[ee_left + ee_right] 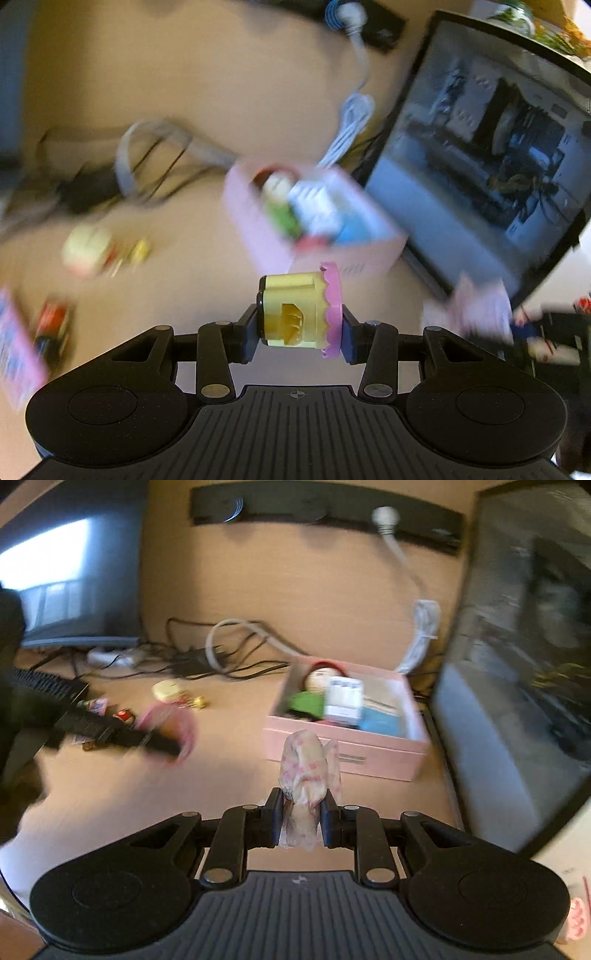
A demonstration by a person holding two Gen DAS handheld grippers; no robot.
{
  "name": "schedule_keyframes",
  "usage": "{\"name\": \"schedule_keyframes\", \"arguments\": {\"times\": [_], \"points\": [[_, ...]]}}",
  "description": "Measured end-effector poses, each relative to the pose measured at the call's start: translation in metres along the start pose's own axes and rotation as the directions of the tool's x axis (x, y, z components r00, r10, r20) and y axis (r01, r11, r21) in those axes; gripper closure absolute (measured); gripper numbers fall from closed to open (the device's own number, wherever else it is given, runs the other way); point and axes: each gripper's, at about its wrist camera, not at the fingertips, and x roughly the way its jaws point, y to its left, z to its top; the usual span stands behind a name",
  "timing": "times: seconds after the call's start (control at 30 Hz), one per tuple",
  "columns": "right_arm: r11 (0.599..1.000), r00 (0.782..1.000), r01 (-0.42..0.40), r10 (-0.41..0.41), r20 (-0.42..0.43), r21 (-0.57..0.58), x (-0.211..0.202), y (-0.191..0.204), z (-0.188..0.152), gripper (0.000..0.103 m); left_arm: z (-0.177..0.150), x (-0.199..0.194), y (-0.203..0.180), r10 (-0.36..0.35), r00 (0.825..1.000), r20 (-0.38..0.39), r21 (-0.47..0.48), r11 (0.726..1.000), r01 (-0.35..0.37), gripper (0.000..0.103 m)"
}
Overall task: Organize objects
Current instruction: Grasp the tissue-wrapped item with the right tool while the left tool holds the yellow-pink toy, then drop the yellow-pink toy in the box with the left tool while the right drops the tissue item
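My left gripper [300,325] is shut on a yellow toy cake with a pink scalloped rim [295,312], held above the desk just in front of the pink box [258,221]. My right gripper [303,819] is shut on a small clear packet with pink print [304,771], just short of the pink box [347,749]. The box holds a doll with a red hat [321,675], a white carton [343,701] and blue items. The left gripper shows blurred in the right wrist view [173,744], left of the box.
A dark monitor [480,155] stands right of the box, another screen [70,568] at the far left. Cables [221,653] and a white cord [421,635] lie behind the box. Small loose toys [173,694] lie on the desk at the left.
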Motion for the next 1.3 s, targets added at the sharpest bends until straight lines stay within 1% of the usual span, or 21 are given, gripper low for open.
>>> {"name": "schedule_keyframes", "arguments": {"times": [0.1,0.2,0.27,0.33,0.37,0.4,0.43,0.47,0.5,0.57,0.6,0.7,0.77,0.87,0.97,1.03,1.07,1.13,1.2,1.27,1.3], "points": [[1.0,1.0,0.002,-0.002,0.023,0.019,-0.005,-0.022,-0.004,0.083,0.044,0.03,-0.027,0.0,0.999,0.049,0.05,0.999,-0.002,0.056],[1.0,0.999,-0.008,0.007,0.047,0.028,-0.002,-0.04,-0.006,0.083,0.09,0.063,-0.051,-0.021,0.995,0.094,0.095,0.995,0.013,0.056],[0.998,0.998,-0.028,0.026,0.054,0.047,0.005,-0.052,-0.007,0.083,0.119,0.093,-0.066,-0.009,0.993,0.122,0.117,0.993,-0.005,0.056],[0.997,0.998,-0.048,0.045,0.054,0.063,0.012,-0.059,-0.009,0.083,0.139,0.123,-0.075,-0.014,0.991,0.132,0.121,0.993,-0.002,0.056],[0.996,0.997,-0.059,0.056,0.056,0.066,0.015,-0.062,-0.009,0.083,0.146,0.141,-0.078,-0.013,0.992,0.123,0.12,0.993,-0.002,0.056],[0.995,0.996,-0.071,0.067,0.057,0.068,0.018,-0.065,-0.01,0.083,0.152,0.167,-0.08,0.005,0.996,0.092,0.124,0.992,-0.017,0.056],[0.994,0.996,-0.081,0.077,0.055,0.069,0.019,-0.067,-0.012,0.083,0.154,0.191,-0.081,0.04,0.998,0.042,0.13,0.99,-0.045,0.056],[0.993,0.995,-0.093,0.089,0.051,0.069,0.022,-0.069,-0.014,0.083,0.154,0.218,-0.081,0.094,0.996,-0.011,0.14,0.986,-0.091,0.057],[0.993,0.994,-0.102,0.099,0.047,0.063,0.025,-0.07,-0.016,0.083,0.151,0.239,-0.08,0.139,0.989,-0.039,0.154,0.979,-0.132,0.06],[0.994,0.994,-0.104,0.102,0.043,0.043,0.028,-0.071,-0.02,0.083,0.147,0.263,-0.078,0.209,0.977,-0.042,0.169,0.965,-0.199,0.061],[0.994,0.994,-0.102,0.101,0.042,0.031,0.029,-0.072,-0.022,0.083,0.147,0.266,-0.076,0.222,0.975,-0.034,0.155,0.964,-0.214,0.061],[0.994,0.994,-0.103,0.102,0.035,0.027,0.03,-0.079,-0.027,0.083,0.149,0.261,-0.067,0.208,0.978,-0.027,0.068,0.976,-0.206,0.061],[0.994,0.995,-0.101,0.1,0.025,0.046,0.035,-0.085,-0.027,0.083,0.148,0.24,-0.059,0.188,0.982,0.019,0.011,0.982,-0.188,0.061],[0.993,0.995,-0.099,0.096,0.04,0.062,0.039,-0.088,-0.021,0.083,0.136,0.194,-0.042,0.139,0.988,0.066,-0.074,0.988,-0.134,0.061],[0.992,0.991,-0.109,0.103,0.082,0.065,0.046,-0.088,-0.002,0.083,0.106,0.143,-0.021,0.136,0.987,0.088,-0.126,0.984,-0.124,0.061],[0.989,0.987,-0.127,0.118,0.109,0.08,0.054,-0.087,0.019,0.083,0.082,0.112,-0.008,0.147,0.987,0.067,-0.164,0.977,-0.135,0.063],[0.984,0.983,-0.151,0.139,0.122,0.091,0.063,-0.086,0.032,0.083,0.075,0.103,-0.002,0.152,0.987,0.049,-0.173,0.975,-0.141,0.063],[0.976,0.976,-0.187,0.173,0.129,0.109,0.083,-0.083,0.058,0.083,0.047,0.079,0.008,0.172,0.985,0.013,-0.195,0.967,-0.167,0.063],[0.961,0.97,-0.235,0.222,0.102,0.146,0.111,-0.079,0.082,0.083,0.022,0.055,0.015,0.172,0.985,-0.02,-0.227,0.958,-0.173,0.063],[0.935,0.956,-0.294,0.292,0.038,0.199,0.143,-0.073,0.102,0.083,-0.002,0.038,0.023,0.173,0.983,-0.055,-0.255,0.95,-0.181,0.063],[0.925,0.95,-0.306,0.314,0.002,0.223,0.159,-0.07,0.109,0.083,-0.012,0.029,0.026,0.183,0.981,-0.066,-0.264,0.945,-0.194,0.063]]}}
